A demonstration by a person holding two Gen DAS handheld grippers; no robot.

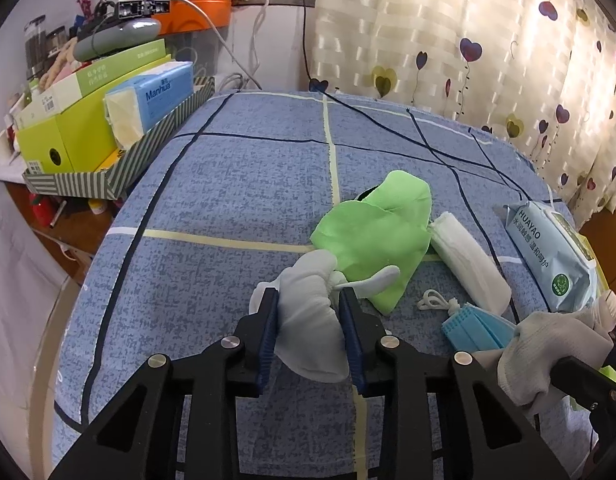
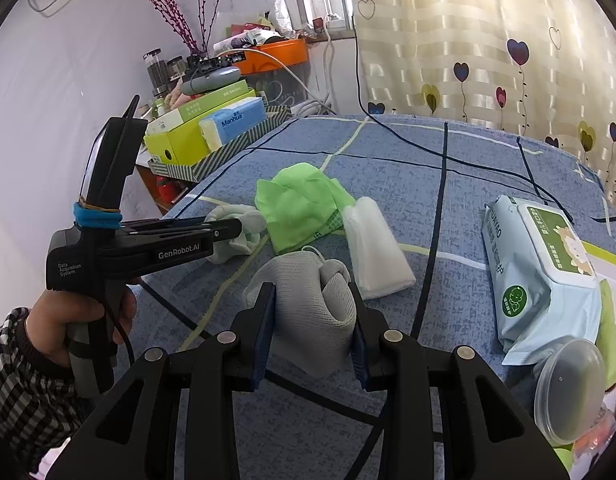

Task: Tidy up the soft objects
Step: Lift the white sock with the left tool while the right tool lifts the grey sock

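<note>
My left gripper [image 1: 308,300] is shut on a pale grey-white glove [image 1: 308,328] low over the blue checked cloth [image 1: 228,184]; it also shows from the side in the right wrist view [image 2: 236,230]. My right gripper [image 2: 313,294] is shut on a grey knit glove [image 2: 311,312]; that glove shows at the left wrist view's right edge [image 1: 547,344]. A green cloth bag [image 1: 379,232] lies just beyond the left gripper. A folded white cloth [image 1: 467,264] lies right of it. A blue face mask [image 1: 475,330] lies in front of that.
A pack of wet wipes [image 2: 539,272] lies at the right, with a clear plastic tub [image 2: 571,392] in front of it. A striped tray [image 1: 120,168] with boxes and tissues stands at the far left edge. A black cable [image 2: 427,148] crosses the far cloth.
</note>
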